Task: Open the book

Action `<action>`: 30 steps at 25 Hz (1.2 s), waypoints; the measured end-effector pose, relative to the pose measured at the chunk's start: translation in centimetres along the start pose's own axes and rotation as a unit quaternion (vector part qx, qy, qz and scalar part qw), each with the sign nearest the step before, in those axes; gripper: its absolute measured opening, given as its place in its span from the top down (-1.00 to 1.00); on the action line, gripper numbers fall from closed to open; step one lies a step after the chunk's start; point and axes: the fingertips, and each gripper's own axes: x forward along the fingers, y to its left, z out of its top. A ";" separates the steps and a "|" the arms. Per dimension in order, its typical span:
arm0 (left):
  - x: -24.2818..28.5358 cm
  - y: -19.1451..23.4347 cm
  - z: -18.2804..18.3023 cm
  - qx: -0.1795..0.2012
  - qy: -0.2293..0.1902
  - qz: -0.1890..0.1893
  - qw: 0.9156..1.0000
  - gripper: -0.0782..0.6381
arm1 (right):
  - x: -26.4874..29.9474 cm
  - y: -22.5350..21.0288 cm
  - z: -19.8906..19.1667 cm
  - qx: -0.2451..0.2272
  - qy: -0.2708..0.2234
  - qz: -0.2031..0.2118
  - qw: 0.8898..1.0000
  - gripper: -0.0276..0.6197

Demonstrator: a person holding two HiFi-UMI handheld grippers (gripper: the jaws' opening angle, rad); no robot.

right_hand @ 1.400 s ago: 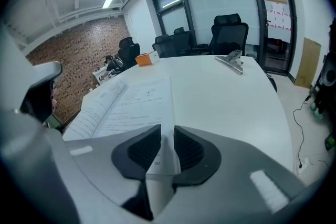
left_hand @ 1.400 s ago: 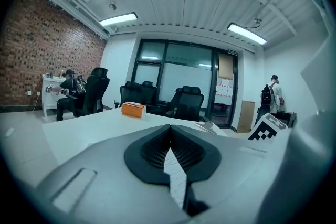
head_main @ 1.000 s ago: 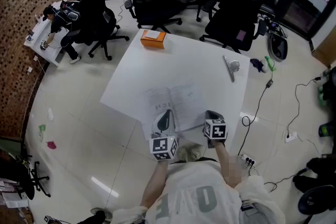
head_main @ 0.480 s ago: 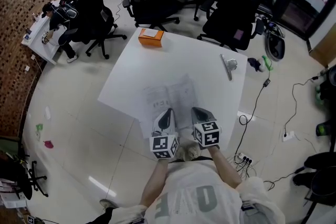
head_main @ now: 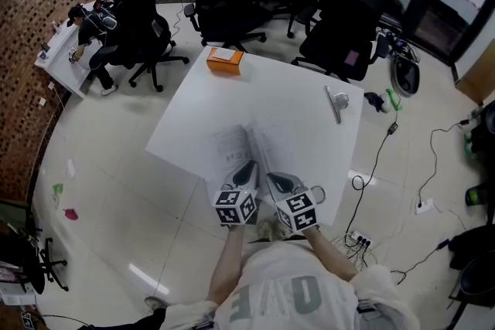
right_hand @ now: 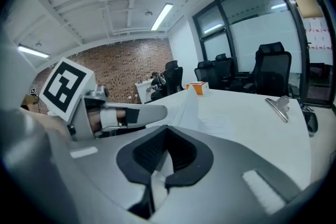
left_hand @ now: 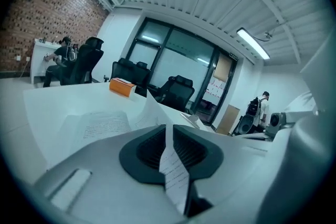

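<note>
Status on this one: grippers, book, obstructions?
Left gripper shut on a page; right gripper shut on a page too. Book lies open, page raised. Orange box, metal clip sit far off.

We look down on a white table (head_main: 309, 135). The book (head_main: 230, 144) lies open at its near edge, one page (head_main: 257, 149) standing up — our left gripper (head_main: 246, 174) and right gripper (head_main: 280, 183) meet side by side at its near end. A box (head_main: 225, 58) sits at the far edge, a clip (head_main: 337, 101) to the right — chairs (head_main: 344, 19) beyond.
</note>
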 end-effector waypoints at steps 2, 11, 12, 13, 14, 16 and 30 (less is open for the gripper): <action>0.3 0.0 -0.5 -0.038 0.012 -0.021 0.999 0.58 | -0.1 0.6 0.0 -0.004 0.000 0.008 1.000 0.91; 0.0 0.1 0.0 -0.142 0.007 -0.072 0.987 0.48 | 0.0 1.2 -0.5 -0.019 0.007 0.022 1.000 0.91; 0.2 0.0 0.0 -0.144 0.009 -0.075 0.987 0.47 | 0.1 1.4 -0.5 -0.021 0.007 0.024 0.999 0.91; 0.3 -0.2 -0.2 -0.145 0.015 -0.077 0.986 0.47 | 0.1 1.5 -0.4 -0.023 0.006 0.026 0.999 0.91; 0.5 -0.3 -0.5 -0.144 0.025 -0.078 0.986 0.46 | 0.2 1.7 -0.4 -0.026 0.005 0.029 0.999 0.91; 0.8 -0.4 -1.2 -0.141 0.043 -0.079 0.986 0.49 | 0.3 2.2 -0.3 -0.037 0.004 0.033 0.999 0.91; 0.5 -0.6 -1.0 -0.114 0.038 -0.057 0.991 0.60 | 0.1 2.5 0.0 -0.038 -0.010 0.050 0.998 0.87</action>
